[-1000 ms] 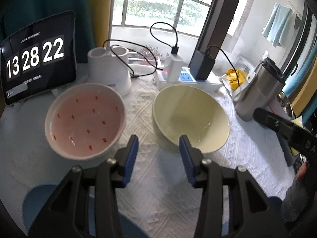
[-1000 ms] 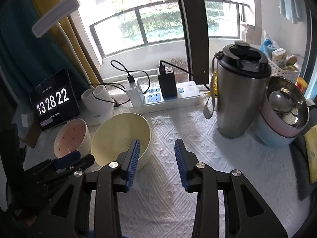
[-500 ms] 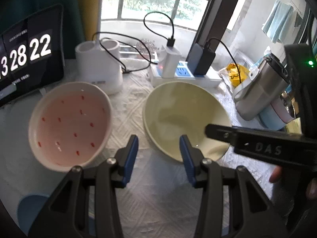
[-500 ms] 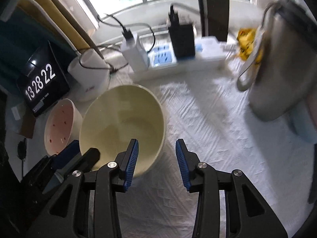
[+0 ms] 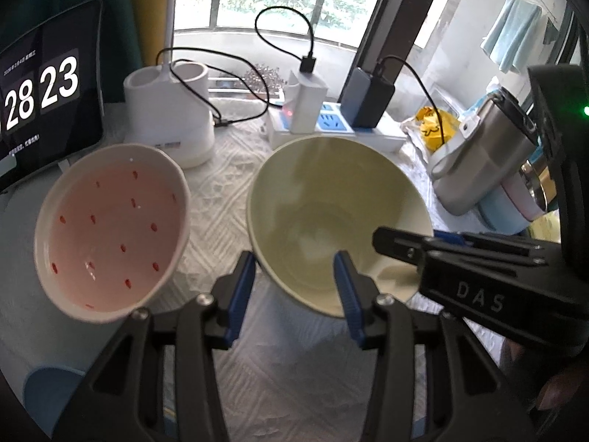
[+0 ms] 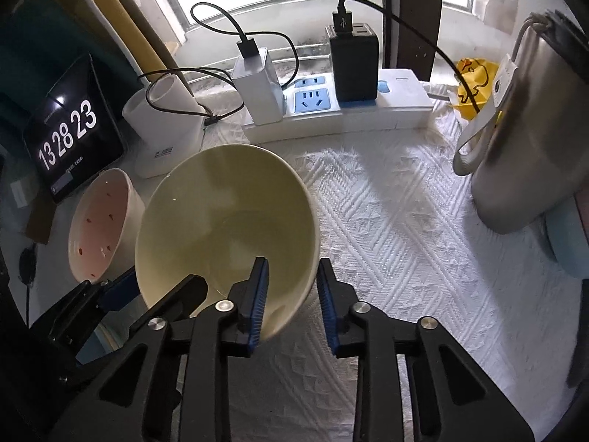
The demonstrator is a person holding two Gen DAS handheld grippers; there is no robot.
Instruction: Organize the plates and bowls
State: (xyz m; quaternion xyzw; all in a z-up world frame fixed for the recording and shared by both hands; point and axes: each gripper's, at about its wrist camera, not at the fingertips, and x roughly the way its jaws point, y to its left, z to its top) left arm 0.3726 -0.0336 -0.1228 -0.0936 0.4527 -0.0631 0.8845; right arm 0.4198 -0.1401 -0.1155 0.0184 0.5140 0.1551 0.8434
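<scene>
Cream bowl [image 6: 224,217], mouth upward, slightly tilted

The clock tablet [image 5: 48,92] is cut by the left wrist picture's left edge, so only its last digits read; the small print under them is too fine to tell. A blue dish [image 5: 48,386] at the tablecloth's near left corner is mostly behind the left gripper's arm. Stacked bowls [image 5: 515,206] at the right edge sit behind the steel tumbler [image 5: 478,158]. In the right wrist view, the cream bowl's [image 6: 224,221] near rim hides the gap to the right gripper's [image 6: 291,294] pads.
</scene>
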